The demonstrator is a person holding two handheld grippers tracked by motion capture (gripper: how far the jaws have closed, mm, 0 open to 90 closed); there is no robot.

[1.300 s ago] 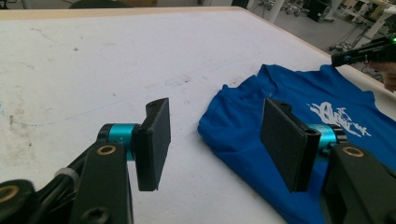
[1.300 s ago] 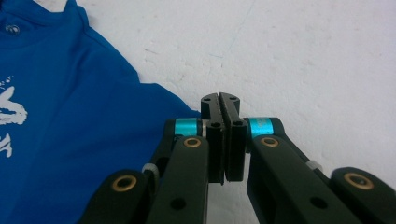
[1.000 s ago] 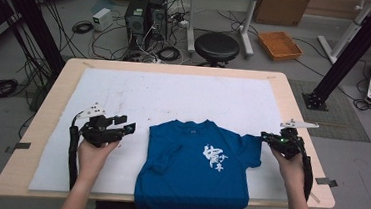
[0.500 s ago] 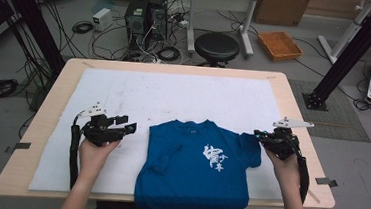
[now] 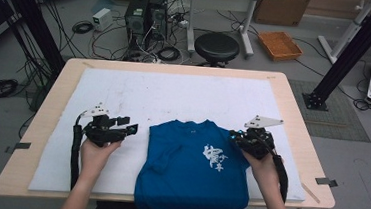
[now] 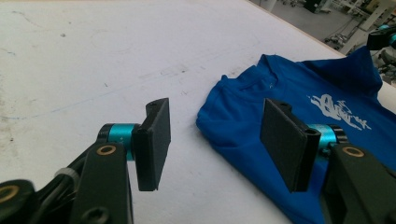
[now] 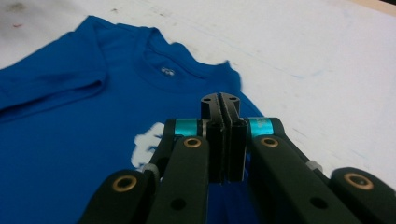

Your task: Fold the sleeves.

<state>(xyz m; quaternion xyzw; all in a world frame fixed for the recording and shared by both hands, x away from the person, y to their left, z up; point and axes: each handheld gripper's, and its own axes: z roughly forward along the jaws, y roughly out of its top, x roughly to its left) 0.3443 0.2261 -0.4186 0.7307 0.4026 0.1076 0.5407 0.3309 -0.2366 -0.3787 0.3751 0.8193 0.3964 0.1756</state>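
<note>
Blue tee (image 5: pixel 193 175) flat on white mat (image 5: pixel 174 96), R hand-held gripper (image 5: pixel 237 137) pinching sleeve.

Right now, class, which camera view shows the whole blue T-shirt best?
The high view: the T-shirt lies flat, seen collar to hem, its lower edge over the table's front. The left gripper view shows one shoulder, the collar and the print; the right gripper view shows the collar and chest behind the shut tool.

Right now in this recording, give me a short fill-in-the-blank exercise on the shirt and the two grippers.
1. The T-shirt on the white mat is ____ in colour.
2. The left gripper has its jaws ____, with nothing between them.
3. The right gripper has its jaws ____, at the shirt's sleeve.
4. The print on the shirt's chest is ____.

Missing words: blue; open; shut; white
</note>
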